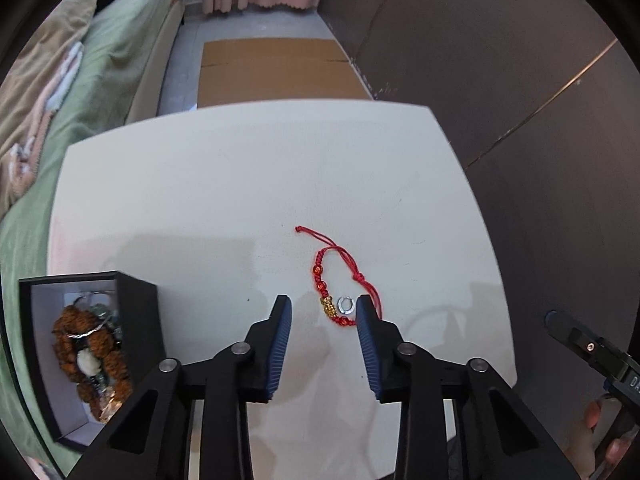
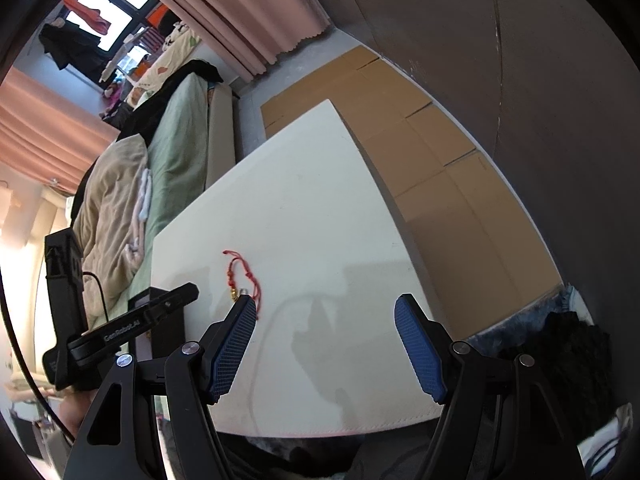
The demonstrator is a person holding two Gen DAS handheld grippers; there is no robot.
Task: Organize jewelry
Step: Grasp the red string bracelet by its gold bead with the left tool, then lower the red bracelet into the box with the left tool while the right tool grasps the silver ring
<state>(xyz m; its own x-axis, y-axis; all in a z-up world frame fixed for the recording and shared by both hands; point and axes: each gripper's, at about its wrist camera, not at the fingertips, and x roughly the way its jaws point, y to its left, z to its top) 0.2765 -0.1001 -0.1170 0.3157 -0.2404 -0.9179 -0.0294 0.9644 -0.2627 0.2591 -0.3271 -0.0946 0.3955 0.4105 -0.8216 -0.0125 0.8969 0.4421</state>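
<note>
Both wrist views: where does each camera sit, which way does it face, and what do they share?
Left wrist: sits behind the open left gripper, looking down at the white table, black jewelry box at left; fingers of the person's right hand show at lower right.
Right wrist: sits behind the open right gripper, tilted, facing across the table toward the green bed.
Shared: the red cord bracelet and small silver ring.

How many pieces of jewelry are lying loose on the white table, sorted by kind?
Red cord bracelet: 1
Small silver ring: 1
Total: 2 loose on the table; the pieces in the black box are too tangled to count.
</note>
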